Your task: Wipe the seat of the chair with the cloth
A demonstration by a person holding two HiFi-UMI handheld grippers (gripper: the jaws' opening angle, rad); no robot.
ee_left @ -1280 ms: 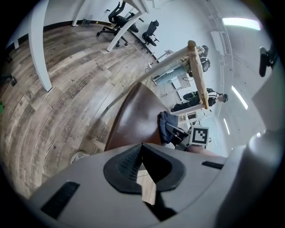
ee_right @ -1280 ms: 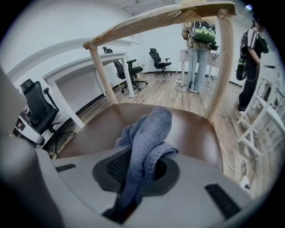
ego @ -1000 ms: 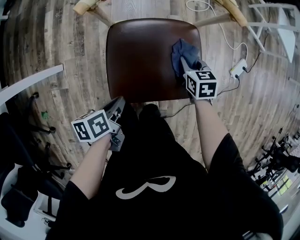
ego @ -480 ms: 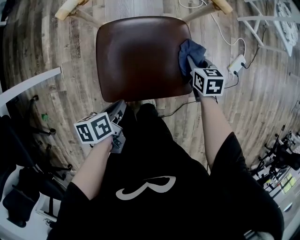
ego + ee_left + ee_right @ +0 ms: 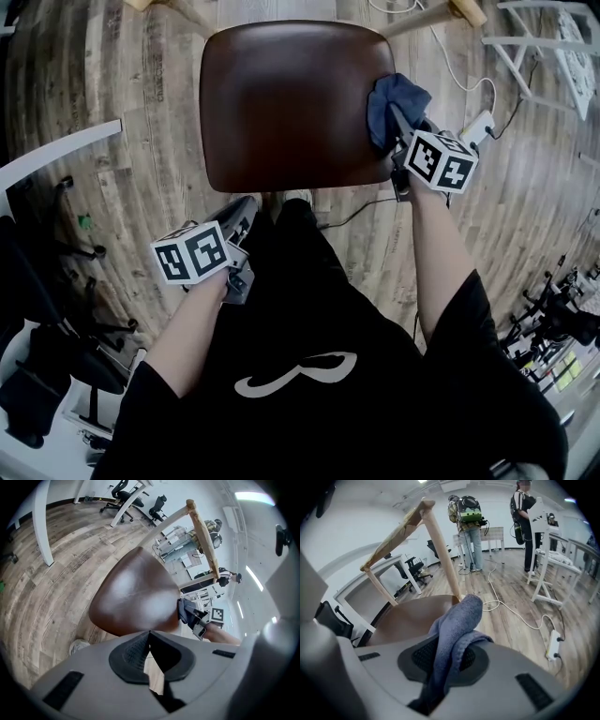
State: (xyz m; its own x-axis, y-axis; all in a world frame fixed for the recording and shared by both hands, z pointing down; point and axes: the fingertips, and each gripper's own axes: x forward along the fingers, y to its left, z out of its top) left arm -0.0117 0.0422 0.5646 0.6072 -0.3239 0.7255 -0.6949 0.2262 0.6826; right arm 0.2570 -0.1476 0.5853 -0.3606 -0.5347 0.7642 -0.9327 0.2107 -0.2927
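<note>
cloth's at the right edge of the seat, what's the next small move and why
Probably sweep the right gripper leftward across the chair seat, dragging the blue cloth. Its jaws clamp the cloth, which sits at the seat's right edge, so most of the surface lies to its left.

the chair seat point(image 5: 281, 103) is dark brown, smooth and glossy, leather-like, with a soft sheen across its middle. the cloth point(image 5: 459, 616) is blue-grey fabric, matt, with a fine looped nap. the chair's back frame point(image 5: 440, 545) is pale, bare-looking wood. the floor point(image 5: 141, 112) is grey-brown wood-grain planking, matt and streaky. the left gripper point(image 5: 150, 637) and right gripper point(image 5: 444, 660) have matt grey plastic shells with black, finely textured pads point(image 5: 131, 653).
</note>
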